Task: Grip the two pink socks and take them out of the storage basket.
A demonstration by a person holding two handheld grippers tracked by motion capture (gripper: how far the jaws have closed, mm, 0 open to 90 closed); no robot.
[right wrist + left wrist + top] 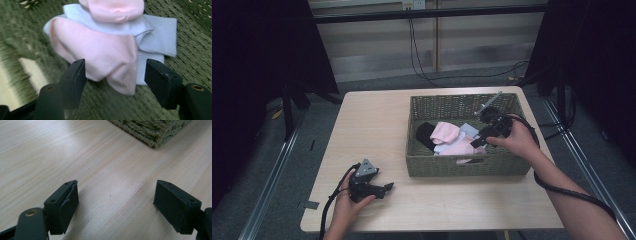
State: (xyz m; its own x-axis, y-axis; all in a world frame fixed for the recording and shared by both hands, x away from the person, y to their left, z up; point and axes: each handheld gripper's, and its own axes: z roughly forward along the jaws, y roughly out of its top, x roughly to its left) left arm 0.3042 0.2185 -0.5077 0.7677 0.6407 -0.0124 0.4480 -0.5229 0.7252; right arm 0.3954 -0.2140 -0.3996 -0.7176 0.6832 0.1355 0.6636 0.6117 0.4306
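Socks lie in a small heap on the floor of the green woven basket (pixel 417 107) on the desk (pixel 372 130): a pink sock (pixel 100 55) on top at the near side, pale blue socks (pixel 160 40) under and beside it, another pink one (pixel 445 132) and a black one (pixel 426 134) farther along. The right gripper (pixel 115 75) reaches into the basket, its fingers (pixel 75 80) apart and straddling the toe end of the pink sock without pressing on it. This looks like the approach for a pick. Next it needs to sink a little and close on the pink fabric alone, not the blue beneath. The left gripper (pixel 388 187) rests on the desk beside the basket, fingers wide apart and empty.
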